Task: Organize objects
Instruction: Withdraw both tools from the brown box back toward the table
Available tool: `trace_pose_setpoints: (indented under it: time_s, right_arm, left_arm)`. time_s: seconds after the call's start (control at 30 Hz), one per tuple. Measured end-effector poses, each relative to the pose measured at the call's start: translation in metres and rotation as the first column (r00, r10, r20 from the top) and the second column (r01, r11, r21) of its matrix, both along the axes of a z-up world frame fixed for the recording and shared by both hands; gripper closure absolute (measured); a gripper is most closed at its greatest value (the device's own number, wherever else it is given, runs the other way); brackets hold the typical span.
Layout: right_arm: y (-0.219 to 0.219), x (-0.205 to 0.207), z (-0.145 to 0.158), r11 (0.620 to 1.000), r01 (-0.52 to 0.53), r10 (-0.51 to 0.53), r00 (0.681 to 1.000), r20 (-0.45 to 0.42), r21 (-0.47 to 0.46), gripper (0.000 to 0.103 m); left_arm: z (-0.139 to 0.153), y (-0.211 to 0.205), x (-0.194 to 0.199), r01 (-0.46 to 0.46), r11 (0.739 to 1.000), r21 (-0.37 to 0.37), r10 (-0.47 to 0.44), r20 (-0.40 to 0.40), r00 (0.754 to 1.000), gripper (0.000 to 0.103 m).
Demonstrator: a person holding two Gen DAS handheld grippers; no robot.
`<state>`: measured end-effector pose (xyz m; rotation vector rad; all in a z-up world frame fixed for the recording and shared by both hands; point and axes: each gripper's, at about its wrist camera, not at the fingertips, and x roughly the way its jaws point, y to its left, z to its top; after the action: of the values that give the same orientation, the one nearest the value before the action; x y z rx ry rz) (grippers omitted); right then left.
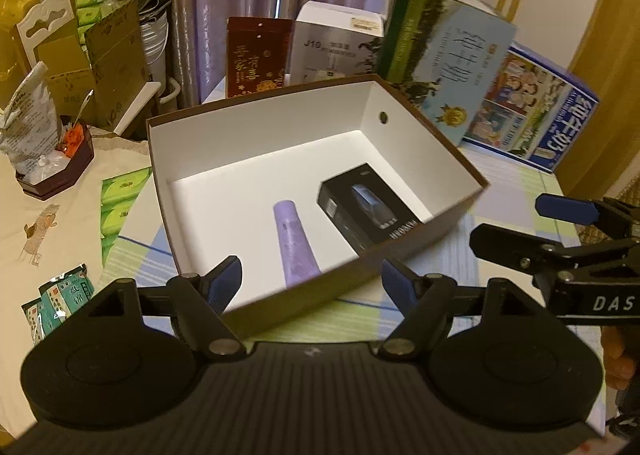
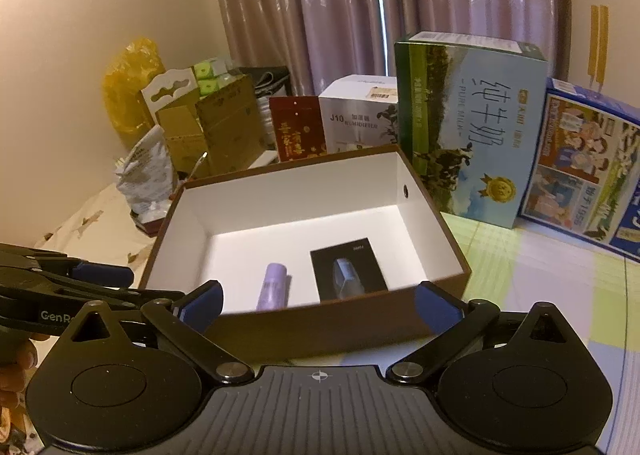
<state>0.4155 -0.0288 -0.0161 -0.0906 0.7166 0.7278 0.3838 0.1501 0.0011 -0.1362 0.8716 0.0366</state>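
Both our grippers hover, jaws apart and holding nothing, at the near wall of the brown cardboard box with white inside [image 1: 408, 243].

Left wrist view: our left gripper [image 1: 312, 279] gapes; inside the box lie a lilac plastic tube [image 1: 296, 245] and, just beside it, a black printed carton [image 1: 366, 207].
Right wrist view: our right gripper [image 2: 320, 305] is spread wide before the same box [image 2: 320, 325], the tube [image 2: 273, 287] and carton [image 2: 347, 269] inside.

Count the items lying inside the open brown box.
2. In the brown box, a purple tube lies near the front wall, and a black carton lies to its right. Nothing else shows inside.
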Motion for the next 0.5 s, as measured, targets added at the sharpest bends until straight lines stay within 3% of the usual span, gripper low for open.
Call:
trace_pose_setpoints:
  time_s: [0.5]
  right_arm:
    - [-0.054, -0.056, 0.004, 0.998, 0.040, -0.037, 0.998, -0.056, 0.046, 0.002]
  left_arm:
    - [0.005, -0.035, -0.061, 0.025, 0.999, -0.021, -0.025, -0.021, 0.999, 0.023]
